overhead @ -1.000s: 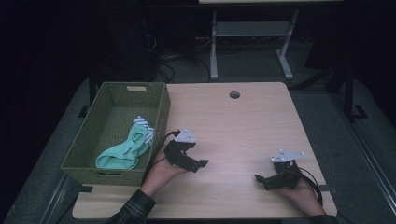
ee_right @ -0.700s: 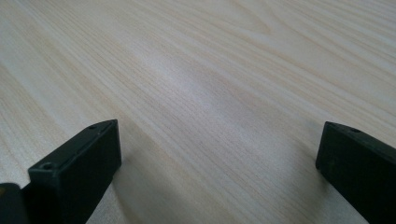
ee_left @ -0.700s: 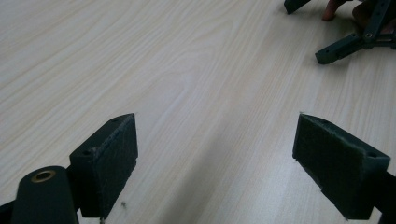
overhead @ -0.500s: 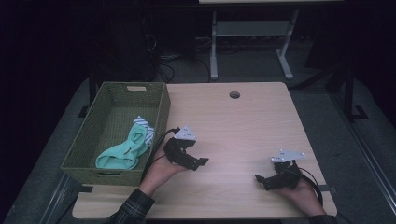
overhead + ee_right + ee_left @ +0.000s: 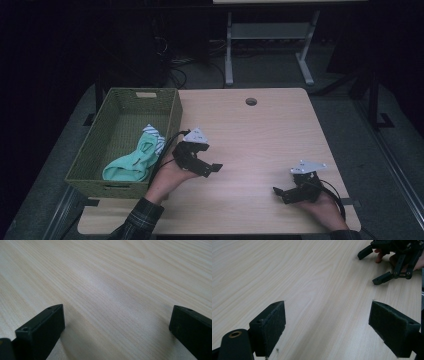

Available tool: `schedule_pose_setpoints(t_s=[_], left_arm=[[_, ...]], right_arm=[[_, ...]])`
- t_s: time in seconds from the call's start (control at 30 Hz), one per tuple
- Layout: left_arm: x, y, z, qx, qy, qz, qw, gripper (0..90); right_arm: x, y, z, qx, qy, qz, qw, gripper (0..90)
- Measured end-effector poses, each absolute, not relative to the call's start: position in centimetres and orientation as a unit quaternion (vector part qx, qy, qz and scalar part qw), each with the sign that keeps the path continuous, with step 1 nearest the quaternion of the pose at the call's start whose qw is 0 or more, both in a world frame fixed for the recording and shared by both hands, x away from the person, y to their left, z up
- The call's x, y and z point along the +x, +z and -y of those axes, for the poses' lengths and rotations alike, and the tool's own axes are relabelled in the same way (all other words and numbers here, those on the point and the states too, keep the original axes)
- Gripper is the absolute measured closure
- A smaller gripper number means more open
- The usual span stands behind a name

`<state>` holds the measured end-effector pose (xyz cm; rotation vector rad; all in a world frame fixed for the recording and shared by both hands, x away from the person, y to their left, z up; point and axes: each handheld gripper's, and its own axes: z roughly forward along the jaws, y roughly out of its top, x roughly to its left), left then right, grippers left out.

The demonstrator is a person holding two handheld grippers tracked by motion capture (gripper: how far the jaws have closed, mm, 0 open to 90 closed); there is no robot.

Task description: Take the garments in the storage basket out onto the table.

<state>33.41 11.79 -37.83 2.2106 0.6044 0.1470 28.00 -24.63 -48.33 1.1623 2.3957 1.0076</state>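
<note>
My left gripper [image 5: 209, 169] sits low over the bare table [image 5: 260, 135], just right of the green basket [image 5: 170, 107] holding the mint sock [image 5: 131, 162]; its jaws stand wide apart, gripping nothing. My right gripper [image 5: 281, 194], near the table's front right edge, is likewise spread wide and empty.

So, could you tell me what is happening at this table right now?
A person holds a gripper in each hand over the wooden table. The left gripper and the right gripper are both open and hold nothing. A mint-green sock and a striped sock lie in the green woven basket at the table's left.
</note>
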Motion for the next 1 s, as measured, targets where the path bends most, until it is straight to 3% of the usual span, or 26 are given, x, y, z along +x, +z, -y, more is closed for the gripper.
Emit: schedule_pose_setpoints(t_s=[1.0], left_arm=[[34.1,-35.7,-14.7,0.873,0.083,-0.240,0.416,13.6]], right_arm=[[28.0,-48.3,24.7,0.407,0.348,-0.832,0.146,0.0]])
